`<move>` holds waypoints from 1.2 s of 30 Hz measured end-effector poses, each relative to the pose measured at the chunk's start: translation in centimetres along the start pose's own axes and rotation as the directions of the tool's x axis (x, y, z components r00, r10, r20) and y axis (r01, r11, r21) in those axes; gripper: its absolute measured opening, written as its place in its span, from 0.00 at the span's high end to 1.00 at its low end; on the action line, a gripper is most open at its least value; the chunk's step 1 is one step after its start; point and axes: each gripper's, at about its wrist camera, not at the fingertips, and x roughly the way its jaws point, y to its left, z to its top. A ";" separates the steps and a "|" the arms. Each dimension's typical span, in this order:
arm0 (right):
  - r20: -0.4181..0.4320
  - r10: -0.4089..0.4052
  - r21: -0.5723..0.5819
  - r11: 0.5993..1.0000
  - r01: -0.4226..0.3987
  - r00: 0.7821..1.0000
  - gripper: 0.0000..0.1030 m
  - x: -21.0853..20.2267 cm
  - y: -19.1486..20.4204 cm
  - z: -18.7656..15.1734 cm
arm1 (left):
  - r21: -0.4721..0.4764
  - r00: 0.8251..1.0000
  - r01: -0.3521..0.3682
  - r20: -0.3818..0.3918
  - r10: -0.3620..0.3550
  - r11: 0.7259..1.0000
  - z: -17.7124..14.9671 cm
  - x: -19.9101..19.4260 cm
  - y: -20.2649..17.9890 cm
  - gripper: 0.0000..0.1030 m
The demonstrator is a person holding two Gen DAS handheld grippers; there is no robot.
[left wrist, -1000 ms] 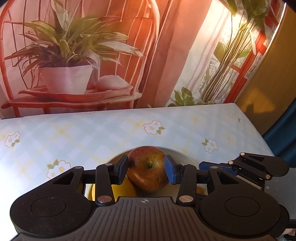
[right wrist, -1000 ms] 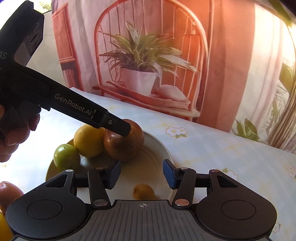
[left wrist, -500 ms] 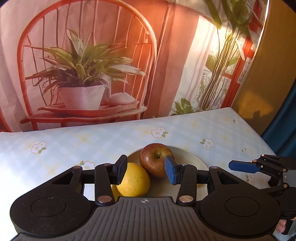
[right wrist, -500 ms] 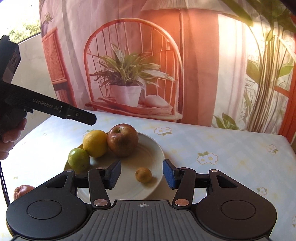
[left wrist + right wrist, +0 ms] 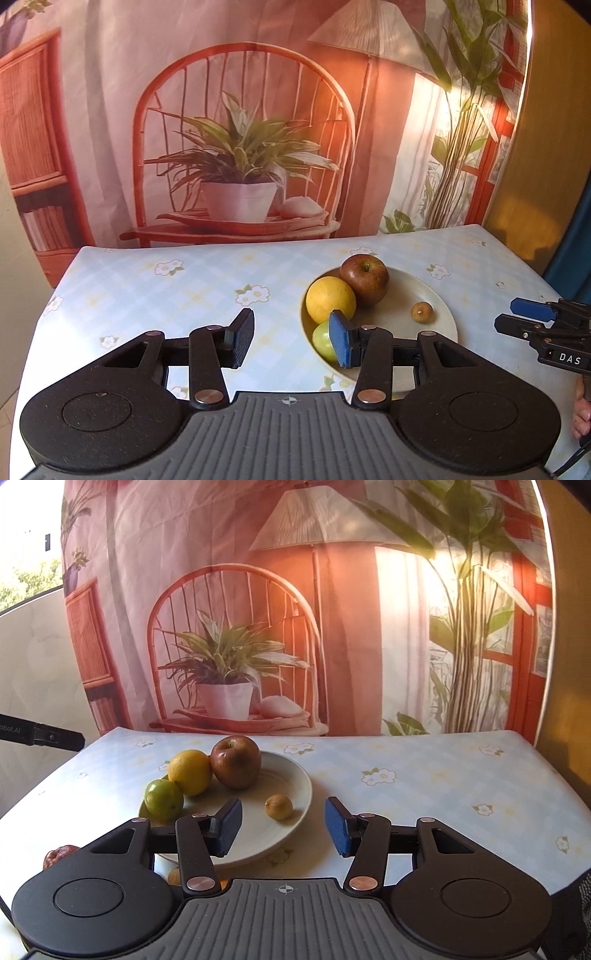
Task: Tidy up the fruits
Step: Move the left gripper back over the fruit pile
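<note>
My left gripper hangs above the flowered tablecloth with its jaws partly apart and nothing between them; the pads close on no fruit. My right gripper stands the same way, jaws partly apart and empty, over the near rim of the pale plate. On that plate sit four fruits: a red apple at the far side, stem up, touching a yellow citrus just to its left, and a green fruit nearer me, touching the citrus at the plate's left edge. A small brownish fruit lies alone on the plate's open part, apart from the other three. In the right wrist view, a dark red fruit rests on the cloth off the plate at the lower left, partly hidden behind my own body, and another small piece peeks out beneath the plate's near rim; I cannot tell what it is. Behind the table hangs a printed backdrop showing a chair and potted plant.
</note>
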 end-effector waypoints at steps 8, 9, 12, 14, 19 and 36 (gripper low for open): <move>-0.005 0.003 0.037 0.999 -0.003 1.000 0.54 -1.5 0.3 -1.9 | -0.076 0.999 -0.033 0.014 0.035 0.997 -2.5 -2.5 0.3 0.54; -0.008 0.006 0.040 0.999 -0.005 1.000 0.54 -1.6 0.3 -2.0 | -0.082 0.999 -0.037 0.016 0.038 0.996 -2.7 -2.7 0.2 0.54; -0.018 0.005 0.041 0.999 -0.004 1.000 0.54 -1.7 0.6 -2.4 | -0.110 0.999 -0.032 0.021 0.035 0.993 -3.3 -3.1 -0.1 0.54; -0.034 0.004 0.036 0.999 -0.003 0.999 0.54 -1.7 0.8 -2.7 | -0.112 0.999 -0.024 0.023 0.027 0.993 -3.7 -3.2 -0.5 0.54; -0.058 0.023 0.042 0.999 -0.020 0.998 0.54 -2.0 1.0 -3.5 | -0.090 0.999 -0.032 0.023 0.034 0.995 -4.5 -3.4 -1.5 0.54; -0.170 0.144 0.002 0.989 -0.146 0.975 0.66 -1.5 3.4 -5.9 | -0.090 1.000 -0.022 0.004 0.022 0.996 -5.8 -3.5 -2.3 0.54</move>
